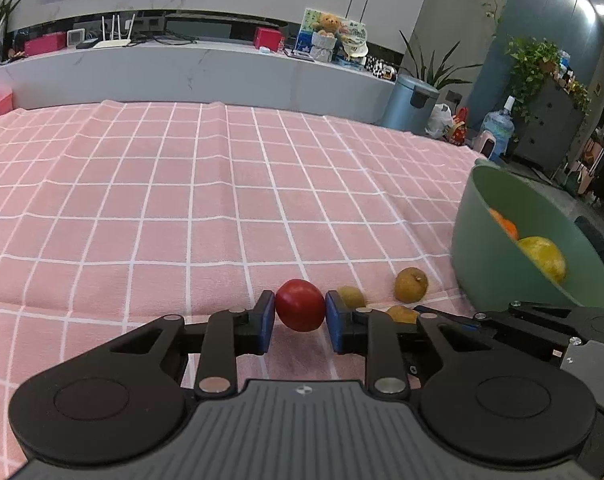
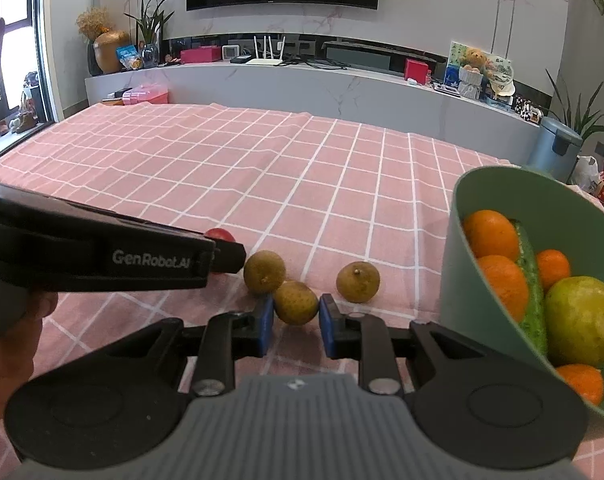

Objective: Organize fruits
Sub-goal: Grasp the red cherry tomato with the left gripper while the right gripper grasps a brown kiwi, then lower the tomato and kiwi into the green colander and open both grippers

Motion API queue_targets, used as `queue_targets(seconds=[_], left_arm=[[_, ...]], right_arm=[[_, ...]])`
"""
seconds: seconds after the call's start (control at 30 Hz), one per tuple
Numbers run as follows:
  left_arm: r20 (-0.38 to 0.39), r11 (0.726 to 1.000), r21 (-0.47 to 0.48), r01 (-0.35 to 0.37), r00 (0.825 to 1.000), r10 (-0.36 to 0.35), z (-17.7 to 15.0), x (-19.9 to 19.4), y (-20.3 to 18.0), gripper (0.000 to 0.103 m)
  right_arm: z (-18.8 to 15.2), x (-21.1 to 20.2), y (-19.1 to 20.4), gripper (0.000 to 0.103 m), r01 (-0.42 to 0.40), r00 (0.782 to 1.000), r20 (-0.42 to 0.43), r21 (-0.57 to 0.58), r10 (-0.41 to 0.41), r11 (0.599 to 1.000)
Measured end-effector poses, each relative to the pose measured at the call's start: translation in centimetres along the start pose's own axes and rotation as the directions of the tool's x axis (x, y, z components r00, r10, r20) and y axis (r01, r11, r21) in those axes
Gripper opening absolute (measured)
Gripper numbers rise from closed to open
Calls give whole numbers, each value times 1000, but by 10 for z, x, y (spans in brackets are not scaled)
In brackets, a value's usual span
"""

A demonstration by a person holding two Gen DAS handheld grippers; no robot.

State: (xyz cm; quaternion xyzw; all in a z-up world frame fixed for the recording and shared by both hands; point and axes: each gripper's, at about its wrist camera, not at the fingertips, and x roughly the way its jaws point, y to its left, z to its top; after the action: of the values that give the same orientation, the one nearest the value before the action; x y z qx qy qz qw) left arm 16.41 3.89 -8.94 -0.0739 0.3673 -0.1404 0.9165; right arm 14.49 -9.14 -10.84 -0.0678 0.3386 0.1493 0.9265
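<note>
My left gripper (image 1: 300, 320) is shut on a red tomato (image 1: 300, 305), both blue pads against its sides, low over the pink checked cloth (image 1: 181, 200). My right gripper (image 2: 293, 322) is shut on a small brown longan (image 2: 295, 303), pads touching it. Two more longans lie on the cloth, one to the left (image 2: 264, 272) and one to the right (image 2: 358, 282). A green bowl (image 2: 462, 280) at the right holds oranges (image 2: 490, 234), a cucumber and a yellow-green fruit (image 2: 582, 320). In the right wrist view the left gripper's body (image 2: 101, 256) hides most of the tomato (image 2: 219, 235).
The table's far edge faces a grey marble counter (image 2: 302, 88) with boxes and a router. A blue bin (image 1: 412, 102) and plants stand beyond the table's right side. The bowl also shows in the left wrist view (image 1: 486, 256).
</note>
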Motion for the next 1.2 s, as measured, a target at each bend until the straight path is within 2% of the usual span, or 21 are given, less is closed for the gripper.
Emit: queue_targets(seconds=[0.4, 0.63, 0.87, 1.07, 1.2], left_arm=[[20, 998, -18, 57, 998, -56, 5, -52, -30, 30], [14, 994, 52, 98, 995, -99, 17, -62, -71, 30], [-30, 970, 187, 156, 988, -153, 31, -51, -125, 30], [-114, 948, 207, 240, 969, -220, 39, -19, -156, 30], [-169, 935, 241, 260, 960, -223, 41, 4, -171, 30]], right_arm=[[12, -71, -1, 20, -33, 998, 45, -40, 35, 999], [11, -116, -33, 20, 10, 997, 72, -58, -6, 998], [8, -139, -84, 20, 80, 996, 28, -68, -79, 994], [14, -135, -124, 20, 93, 993, -65, -108, -100, 990], [19, -126, -142, 20, 94, 987, -114, -144, -111, 985]])
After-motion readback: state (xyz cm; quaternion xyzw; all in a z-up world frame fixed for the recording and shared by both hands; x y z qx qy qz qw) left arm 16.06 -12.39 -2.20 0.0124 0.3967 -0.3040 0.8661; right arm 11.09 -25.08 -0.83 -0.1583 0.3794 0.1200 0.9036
